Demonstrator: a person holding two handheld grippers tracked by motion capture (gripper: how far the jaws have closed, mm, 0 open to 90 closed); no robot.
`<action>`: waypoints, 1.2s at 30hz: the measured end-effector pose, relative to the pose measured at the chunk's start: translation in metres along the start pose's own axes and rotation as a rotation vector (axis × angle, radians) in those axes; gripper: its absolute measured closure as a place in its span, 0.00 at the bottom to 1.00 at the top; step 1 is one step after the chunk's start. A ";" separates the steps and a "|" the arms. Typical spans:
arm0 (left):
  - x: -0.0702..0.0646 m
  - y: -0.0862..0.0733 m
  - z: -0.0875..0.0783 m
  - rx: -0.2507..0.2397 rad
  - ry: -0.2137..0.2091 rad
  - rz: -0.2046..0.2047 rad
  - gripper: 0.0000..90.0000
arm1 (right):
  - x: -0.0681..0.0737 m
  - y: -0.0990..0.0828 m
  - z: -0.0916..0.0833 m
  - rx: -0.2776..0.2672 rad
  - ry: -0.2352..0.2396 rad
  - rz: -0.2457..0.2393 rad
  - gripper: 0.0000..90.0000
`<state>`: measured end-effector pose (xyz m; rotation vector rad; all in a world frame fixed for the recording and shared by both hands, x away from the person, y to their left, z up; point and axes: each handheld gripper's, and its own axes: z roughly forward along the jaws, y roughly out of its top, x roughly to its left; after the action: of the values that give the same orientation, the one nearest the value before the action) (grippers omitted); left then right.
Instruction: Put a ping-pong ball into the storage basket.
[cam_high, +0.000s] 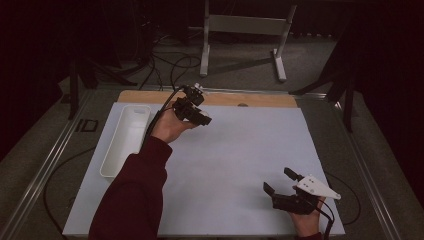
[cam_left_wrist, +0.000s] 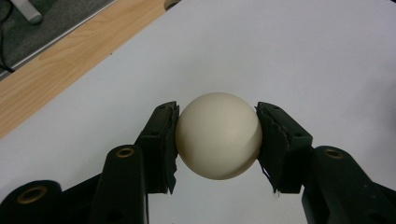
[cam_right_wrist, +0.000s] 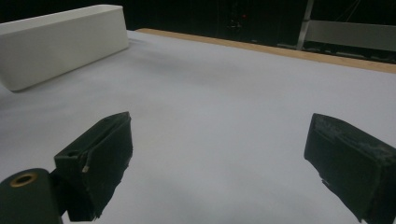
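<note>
A cream ball (cam_left_wrist: 218, 135) sits clamped between the two black pads of my left gripper (cam_left_wrist: 217, 114), a little above the white table sheet (cam_left_wrist: 303, 56). In the high view my left gripper (cam_high: 198, 115) hangs over the far left part of the sheet, held by a hand in a dark red sleeve; its body hides the ball there. My right gripper (cam_high: 276, 180) rests near the front right corner, jaws wide apart. The right gripper view shows the right gripper (cam_right_wrist: 224, 154) with bare sheet between its pads.
A long white tray (cam_high: 127, 135) lies along the sheet's left edge, also seen as the tray (cam_right_wrist: 60, 42) at far left. A wooden table strip (cam_high: 220, 98) runs behind the sheet. Cables and a metal stand (cam_high: 245, 30) are on the floor beyond.
</note>
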<state>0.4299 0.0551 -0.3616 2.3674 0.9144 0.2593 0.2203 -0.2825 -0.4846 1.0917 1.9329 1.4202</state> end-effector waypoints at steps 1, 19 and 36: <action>0.000 0.000 -0.001 0.000 -0.001 0.004 0.57 | 0.000 0.000 0.000 0.000 0.000 0.000 0.08; 0.001 -0.005 -0.011 -0.006 -0.007 0.025 0.57 | 0.001 0.000 0.000 0.002 0.002 -0.001 0.08; 0.007 -0.009 -0.021 -0.027 -0.012 0.020 0.57 | 0.001 0.000 0.001 0.002 0.003 -0.002 0.08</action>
<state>0.4221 0.0742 -0.3502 2.3522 0.8770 0.2631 0.2204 -0.2814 -0.4851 1.0890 1.9367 1.4200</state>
